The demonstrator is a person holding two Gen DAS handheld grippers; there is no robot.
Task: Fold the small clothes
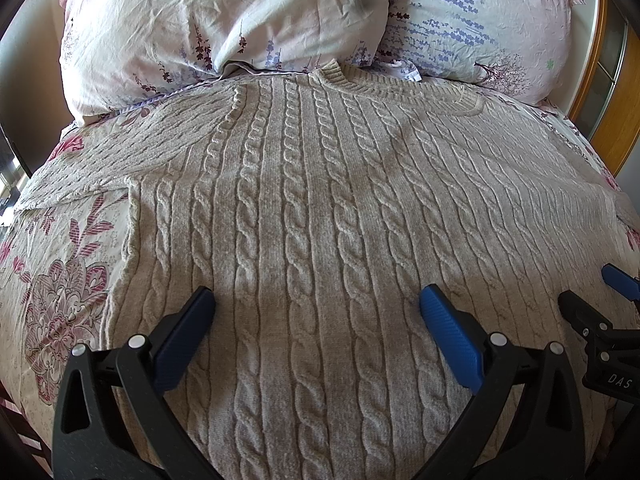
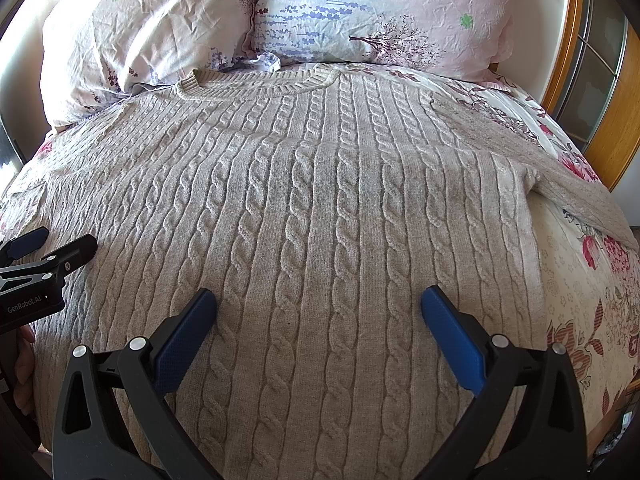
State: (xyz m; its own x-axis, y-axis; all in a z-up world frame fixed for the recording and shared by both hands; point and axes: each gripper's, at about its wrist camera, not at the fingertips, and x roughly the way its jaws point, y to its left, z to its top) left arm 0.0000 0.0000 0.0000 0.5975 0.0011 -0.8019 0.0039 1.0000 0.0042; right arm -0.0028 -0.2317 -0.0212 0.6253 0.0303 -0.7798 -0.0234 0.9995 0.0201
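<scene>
both claws, left claw [image 1: 316,300] and right claw [image 2: 318,300], wide over the flat sweater [image 1: 320,200]; grab the near hem evenly.

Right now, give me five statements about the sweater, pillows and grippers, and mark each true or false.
1. The sweater lies spread flat on the bed. True.
2. The left gripper is shut on the hem. False: its fingers stand wide apart and hold nothing.
3. Two pillows sit beyond the collar. True.
4. The sweater is already folded in half. False: body and both sleeves are laid out, with no fold made.
5. The right gripper is open over the sweater's lower part. True.
</scene>
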